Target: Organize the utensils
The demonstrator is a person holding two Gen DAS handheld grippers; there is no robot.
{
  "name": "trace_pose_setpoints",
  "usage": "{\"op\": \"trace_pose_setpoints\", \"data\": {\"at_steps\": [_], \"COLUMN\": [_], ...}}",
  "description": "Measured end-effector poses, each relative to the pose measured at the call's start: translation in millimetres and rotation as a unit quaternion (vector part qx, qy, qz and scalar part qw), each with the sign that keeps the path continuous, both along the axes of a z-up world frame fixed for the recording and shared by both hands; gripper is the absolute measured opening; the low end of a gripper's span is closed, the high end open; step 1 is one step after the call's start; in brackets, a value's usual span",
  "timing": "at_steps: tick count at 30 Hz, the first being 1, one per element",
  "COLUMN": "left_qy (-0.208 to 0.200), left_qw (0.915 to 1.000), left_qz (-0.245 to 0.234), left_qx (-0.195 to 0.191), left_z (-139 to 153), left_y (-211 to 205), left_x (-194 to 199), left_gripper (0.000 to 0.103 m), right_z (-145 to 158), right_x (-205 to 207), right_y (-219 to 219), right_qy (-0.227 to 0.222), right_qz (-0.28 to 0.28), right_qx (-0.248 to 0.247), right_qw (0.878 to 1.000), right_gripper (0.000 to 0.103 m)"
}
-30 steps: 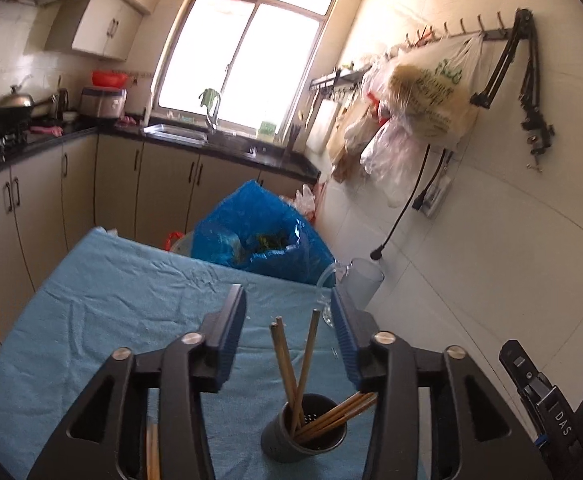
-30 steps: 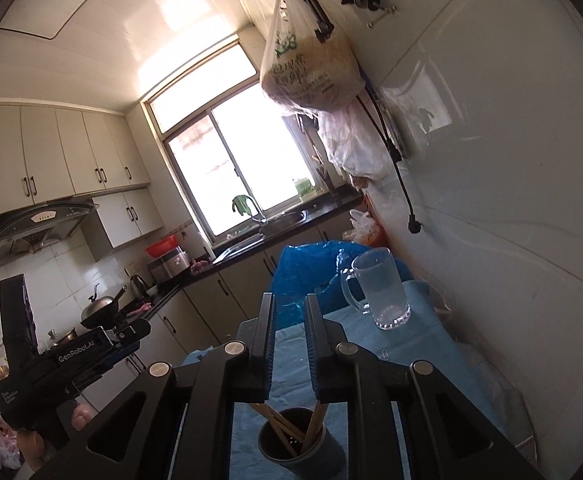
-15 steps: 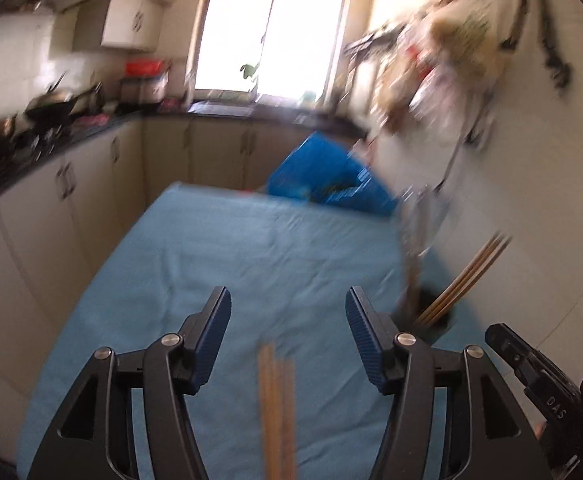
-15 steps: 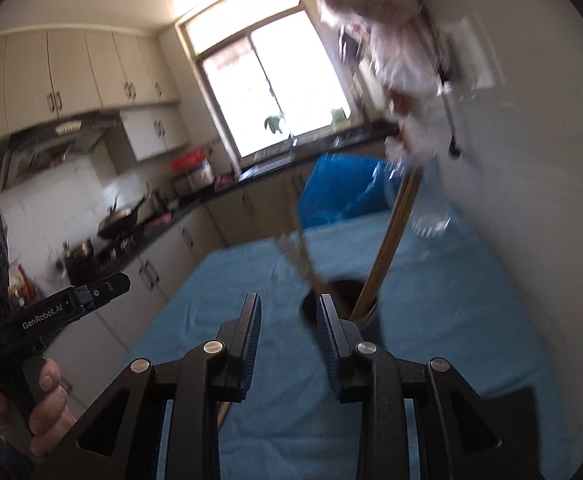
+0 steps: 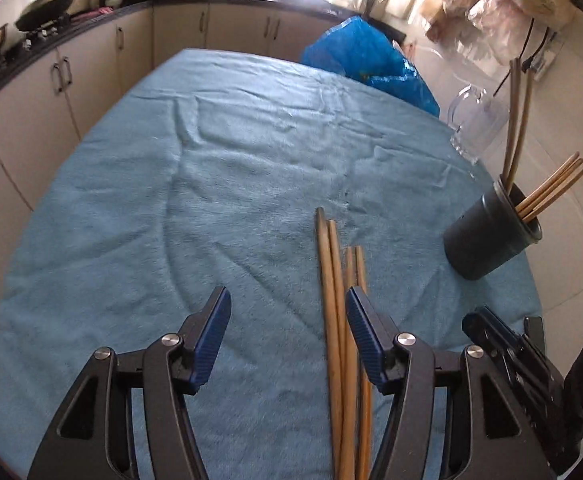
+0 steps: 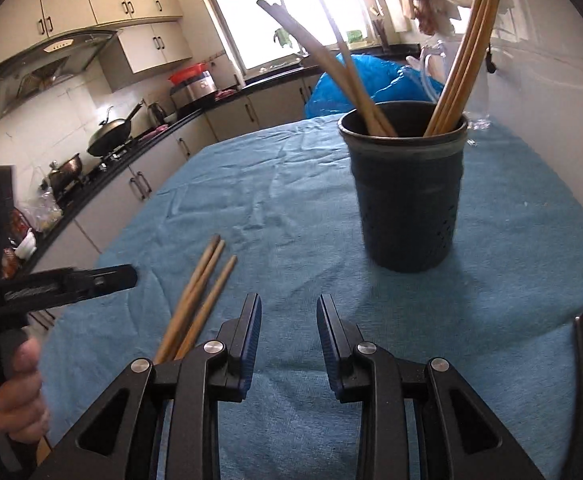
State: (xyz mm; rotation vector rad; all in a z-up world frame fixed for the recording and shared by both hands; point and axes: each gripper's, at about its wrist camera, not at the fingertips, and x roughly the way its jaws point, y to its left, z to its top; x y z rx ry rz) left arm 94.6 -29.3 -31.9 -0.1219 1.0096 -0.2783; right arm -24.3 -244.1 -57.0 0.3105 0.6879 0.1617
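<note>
the left gripper (image 5: pixel 287 334) has its fingers (image 5: pixel 211 332) wide apart over the blue-clothed desk (image 5: pixel 171 200), gripping nothing; loose chopsticks (image 5: pixel 337 300) lie just inside its right finger; the right gripper (image 6: pixel 288 338) fingers stand slightly apart and empty, facing the dark holder (image 6: pixel 407 192) of chopsticks.

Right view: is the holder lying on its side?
No, the holder stands upright on the cloth with chopsticks in it.

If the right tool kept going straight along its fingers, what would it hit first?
Probably the blue cloth just short of the dark holder. The right tool points downward with nothing between its open jaws. A shallower path would meet the holder; depth is unclear.
</note>
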Motion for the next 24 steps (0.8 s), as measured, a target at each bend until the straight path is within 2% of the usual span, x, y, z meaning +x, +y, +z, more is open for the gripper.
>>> {"op": "trace_pose_setpoints", "data": {"at_steps": [5, 8, 11, 15, 17, 20, 24], "left_qy": [0.026, 0.050, 0.042, 0.037, 0.041, 0.042, 0.040], "left_qw": [0.9994, 0.9985, 0.9983, 0.9982, 0.9979, 0.9970, 0.9971], "left_qz": [-0.009, -0.019, -0.025, -0.014, -0.003, 0.028, 0.048], "left_qx": [0.021, 0.014, 0.030, 0.045, 0.050, 0.059, 0.043], "left_z": [-15, -25, -27, -27, -27, -26, -26], "left_y": [-18, -28, -37, -35, -26, 1, 41], "left_x": [38, 57, 62, 62, 61, 53, 36], "left_gripper": [0.053, 0.040, 0.038, 0.027, 0.023, 0.023, 0.023], "right_z": [-7, -6, -7, -7, -7, -7, -9], "right_x": [7, 7, 9, 6, 7, 6, 9], "right_y": [0, 1, 3, 1, 0, -1, 2], "right_qy": [0.022, 0.019, 0.020, 0.021, 0.022, 0.021, 0.037], "right_qz": [0.009, 0.011, 0.013, 0.016, 0.016, 0.016, 0.024], "right_qx": [0.021, 0.022, 0.023, 0.027, 0.029, 0.030, 0.024], "right_qw": [0.999, 1.000, 0.999, 0.999, 0.999, 0.999, 0.999], "right_gripper": [0.031, 0.031, 0.031, 0.031, 0.031, 0.031, 0.031]}}
